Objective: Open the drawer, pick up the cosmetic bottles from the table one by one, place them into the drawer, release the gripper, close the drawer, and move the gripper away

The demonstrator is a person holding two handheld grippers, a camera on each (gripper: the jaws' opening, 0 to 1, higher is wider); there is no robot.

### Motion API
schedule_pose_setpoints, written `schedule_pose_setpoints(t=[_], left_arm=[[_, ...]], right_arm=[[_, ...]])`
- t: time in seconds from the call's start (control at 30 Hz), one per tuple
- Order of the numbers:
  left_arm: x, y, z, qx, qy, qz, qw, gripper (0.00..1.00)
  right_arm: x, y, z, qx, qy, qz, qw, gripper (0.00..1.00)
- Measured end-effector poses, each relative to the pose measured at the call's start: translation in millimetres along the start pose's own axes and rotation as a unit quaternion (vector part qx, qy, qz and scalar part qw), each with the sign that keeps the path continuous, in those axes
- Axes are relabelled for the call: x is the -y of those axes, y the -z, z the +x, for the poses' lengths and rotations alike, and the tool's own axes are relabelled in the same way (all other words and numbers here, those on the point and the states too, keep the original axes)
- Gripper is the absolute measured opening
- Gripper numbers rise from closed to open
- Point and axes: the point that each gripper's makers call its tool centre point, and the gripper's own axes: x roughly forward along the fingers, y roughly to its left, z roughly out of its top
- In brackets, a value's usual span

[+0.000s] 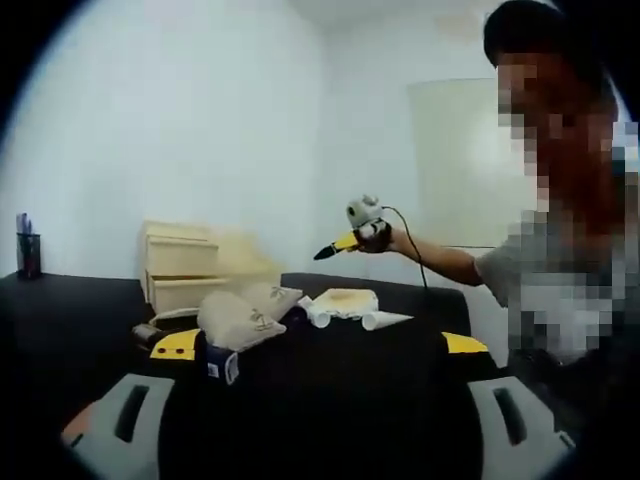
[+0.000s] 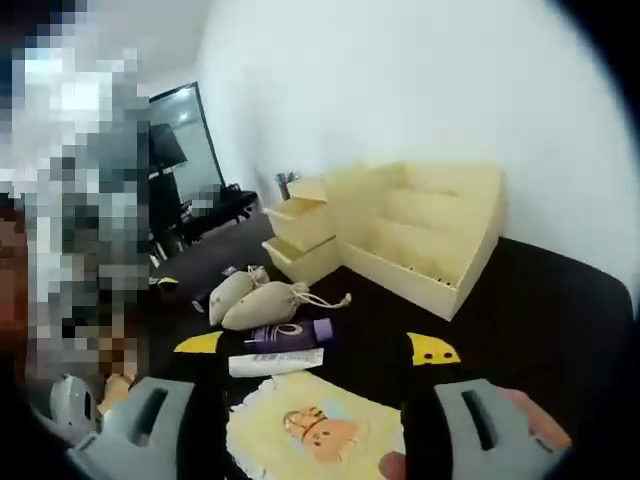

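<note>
Yellow pouch [image 2: 315, 428], unreadable purple bottle [image 2: 290, 335]

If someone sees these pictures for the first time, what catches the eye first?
The pale wooden organizer with small drawers stands out against the black table. In front of it lie two beige pouches, a purple bottle and a white tube. The right tool hangs above the table.

Purple bottle [image 2: 290, 333] and white tube [image 2: 275, 361] lie flat together on the black counter [image 2: 540, 300]; pale wooden drawer unit [image 2: 300, 240] stands at their 12 o'clock.
</note>
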Motion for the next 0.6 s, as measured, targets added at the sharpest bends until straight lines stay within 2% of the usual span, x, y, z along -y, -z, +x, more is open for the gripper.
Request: schedule_pose_setpoints(t=[0.6], left_arm=[[-0.9,1.6,0.4,-0.005,-0.005,0.015,0.9999,0.94]], right_arm=[[-20.4,2.7,34.7,-0.03,-0.021,-0.016,0.9992,0.66]])
